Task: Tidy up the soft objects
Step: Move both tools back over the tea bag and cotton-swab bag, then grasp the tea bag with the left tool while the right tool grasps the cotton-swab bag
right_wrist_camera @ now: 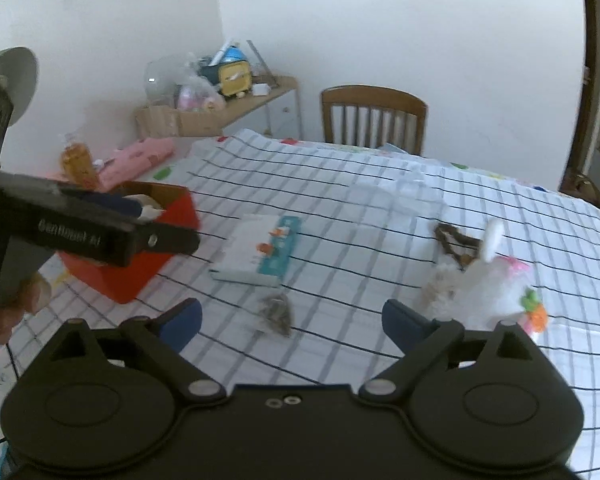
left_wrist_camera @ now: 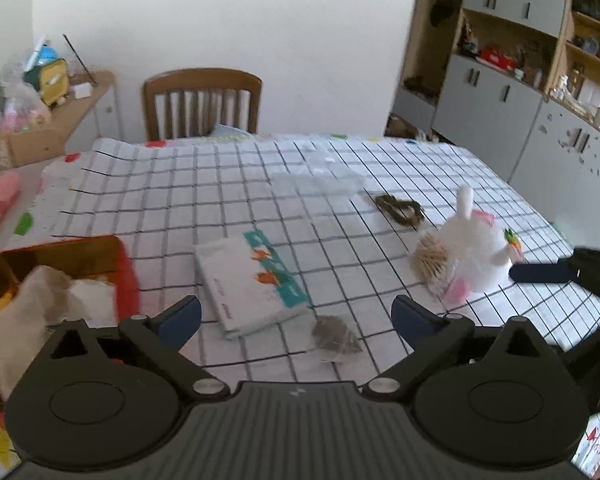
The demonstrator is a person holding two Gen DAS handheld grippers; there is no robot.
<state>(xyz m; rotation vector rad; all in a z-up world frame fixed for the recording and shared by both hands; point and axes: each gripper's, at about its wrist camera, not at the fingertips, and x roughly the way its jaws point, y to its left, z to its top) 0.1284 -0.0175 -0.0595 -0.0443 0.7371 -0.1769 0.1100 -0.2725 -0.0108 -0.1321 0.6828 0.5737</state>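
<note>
One red box (left_wrist_camera: 126, 276), one white bunny toy (left_wrist_camera: 473, 256), one tissue pack (left_wrist_camera: 252, 280), one small grey bag (left_wrist_camera: 333, 336), one brown twisted tie (left_wrist_camera: 399, 208), one bundle of toothpicks (left_wrist_camera: 429, 258), one clear plastic bag (left_wrist_camera: 319, 184) — all on one table. The box sits at the table's left side and already holds soft stuff: a beige cloth (left_wrist_camera: 36, 304), something white behind it and something yellow at the near edge; exact count inside is unclear. The bunny stands upright at the right side, touching the toothpick bundle, well apart from the box. Left gripper (left_wrist_camera: 296, 316): fingers spread wide, holding nothing, hovering above the cloth with the tissue pack and grey bag between and just ahead of its tips. Right gripper (right_wrist_camera: 292, 320): also wide open and empty, grey bag (right_wrist_camera: 278, 314) ahead between its tips, bunny (right_wrist_camera: 495, 292) just beyond its right finger. In the left view one blue pad of the right gripper sits just beside the bunny — touching or not, can't tell. In the right view the left gripper's body crosses in front of the box (right_wrist_camera: 140, 264). Surface is a white tablecloth with a black grid (left_wrist_camera: 260, 184). Room: one wooden chair (left_wrist_camera: 202, 104) at the far edge, white wall, a cluttered side shelf (left_wrist_camera: 72, 108) to the left, grey-and-wood cabinets (left_wrist_camera: 499, 80) to the right.
</note>
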